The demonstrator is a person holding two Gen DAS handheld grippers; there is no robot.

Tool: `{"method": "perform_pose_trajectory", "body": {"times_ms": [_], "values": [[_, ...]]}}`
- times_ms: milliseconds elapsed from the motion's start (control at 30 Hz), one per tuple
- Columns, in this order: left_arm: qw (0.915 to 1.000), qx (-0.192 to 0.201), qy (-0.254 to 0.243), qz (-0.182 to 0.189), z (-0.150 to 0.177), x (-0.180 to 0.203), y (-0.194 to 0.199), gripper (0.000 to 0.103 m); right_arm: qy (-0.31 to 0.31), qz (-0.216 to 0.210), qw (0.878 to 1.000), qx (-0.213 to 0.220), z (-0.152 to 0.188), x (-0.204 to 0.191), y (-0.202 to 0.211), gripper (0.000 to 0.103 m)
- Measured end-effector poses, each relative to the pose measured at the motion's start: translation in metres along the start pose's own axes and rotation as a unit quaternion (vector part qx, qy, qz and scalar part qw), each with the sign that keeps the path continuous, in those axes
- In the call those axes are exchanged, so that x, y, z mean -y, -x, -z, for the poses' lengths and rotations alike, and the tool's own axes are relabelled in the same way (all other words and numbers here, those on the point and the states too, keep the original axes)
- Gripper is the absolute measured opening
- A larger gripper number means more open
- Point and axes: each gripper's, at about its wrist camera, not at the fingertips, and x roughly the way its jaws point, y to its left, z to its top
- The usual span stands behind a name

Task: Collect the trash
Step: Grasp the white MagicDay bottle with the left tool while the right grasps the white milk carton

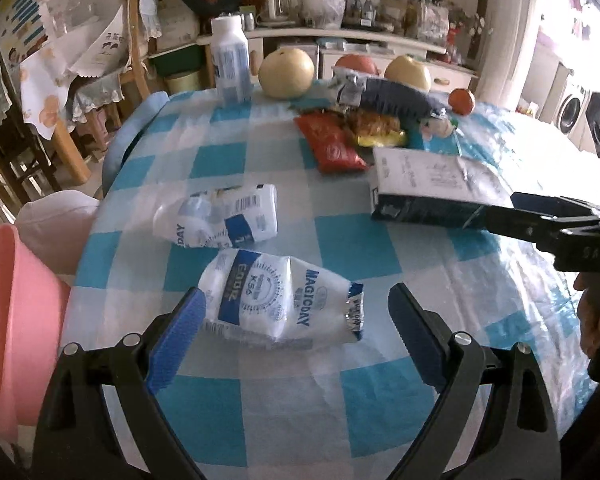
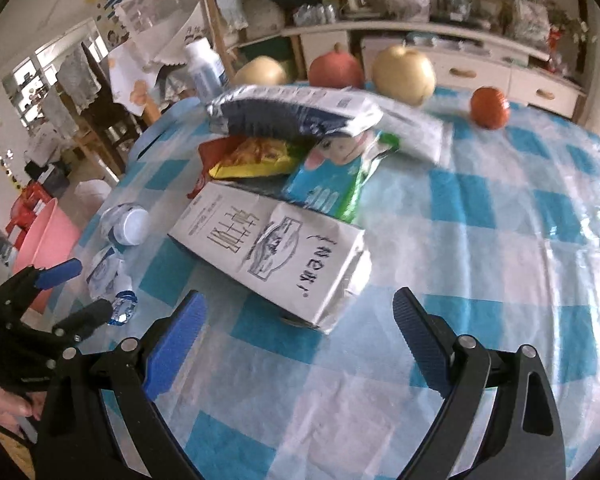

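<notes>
Blue and white checked plastic covers a round table [image 1: 260, 152], which fills both wrist views. At its left edge, low beside it, stands a pink plastic tub [image 1: 16, 312], most likely where the rubbish is meant to go.

Across the far side sit whole fruit, an upright white bottle [image 1: 231, 64] and a heap of snack wrappers [image 1: 364, 128], red, yellow and dark blue.

Nearer lies a flattened white milk carton [image 2: 276, 256] with dark sides and black lettering. The right gripper [image 2: 300, 344] hovers just short of it, fingers spread wide and holding nothing, the carton's near corner between them and slightly ahead.

A crushed white bottle [image 1: 220, 220] with a barcode lies left of centre.

Smallest and closest is a crumpled white and blue pouch [image 1: 284, 304] marked MAGICDAY, lying on its side. The left gripper [image 1: 296, 332] is at it with fingers wide apart, one on each side; the left pad is just beside the pouch's end, and I cannot tell whether it touches. The torn foil end points right.

To do this step well, the left gripper should probably advance until the pouch's thick middle sits between the pads, then close firmly, since slack foil may fold or slip. Lifting clear before swinging left to the tub would avoid dragging the cloth. The carton looks wide, so gripping across its thin edge seems safer.
</notes>
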Motion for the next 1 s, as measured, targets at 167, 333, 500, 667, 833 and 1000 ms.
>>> {"method": "perform_pose_trajectory", "body": {"times_ms": [167, 333, 500, 667, 833, 1000], "values": [[0.9999, -0.012, -0.003, -0.006, 0.000, -0.002, -0.009, 0.093, -0.011, -0.043, 0.999, -0.027, 0.003, -0.007, -0.010, 0.093], [0.9998, -0.015, -0.010, -0.009, -0.001, -0.002, -0.012, 0.093, -0.007, -0.093, 0.995, -0.043, 0.008, -0.020, -0.006, 0.093], [0.9998, -0.019, -0.009, 0.001, 0.001, -0.002, -0.011, 0.093, 0.021, -0.131, 0.991, -0.034, 0.013, -0.036, 0.011, 0.093], [0.9997, -0.019, -0.015, 0.006, 0.001, -0.008, -0.006, 0.093, 0.047, -0.037, 0.998, 0.017, 0.005, -0.031, 0.023, 0.093], [0.9988, -0.032, -0.036, 0.011, 0.001, -0.014, -0.010, 0.093, 0.067, -0.033, 0.997, 0.017, 0.002, -0.036, 0.012, 0.093], [0.9977, -0.043, -0.047, 0.023, -0.002, -0.017, -0.013, 0.093, 0.082, -0.018, 0.996, 0.012, -0.006, -0.042, -0.005, 0.093]]}}
